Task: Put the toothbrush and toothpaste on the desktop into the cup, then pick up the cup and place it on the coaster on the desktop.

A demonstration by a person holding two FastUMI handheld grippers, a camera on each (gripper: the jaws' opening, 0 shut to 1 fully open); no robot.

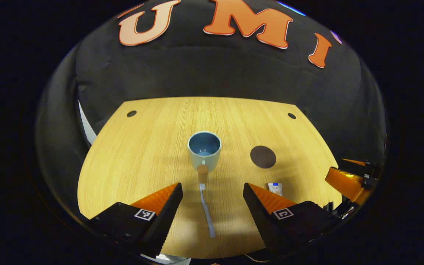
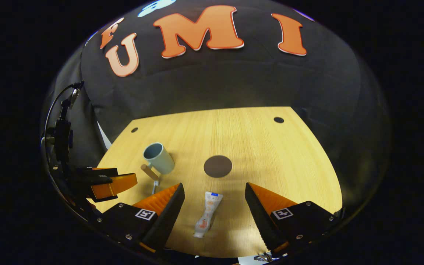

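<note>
While both grippers hang above the near edge of the wooden bench, nothing is held; in the left gripper view the left gripper has its fingers spread wide at the bottom of the frame, and the toothbrush lies flat on the bench between them, its head pointing up the frame toward the cup; the cup stands upright at the frame's centre, blue inside, its wooden handle turned toward the camera and just above the brush head; the dark round coaster lies to the right of the cup, apart from it; in the right gripper view the right gripper is likewise wide open, with the toothpaste lying flat between its fingers, cap end toward the coaster just above it in the frame; the cup sits at middle left there, and the left gripper shows at lower left; two small dark holes mark the bench's far corners.
</note>
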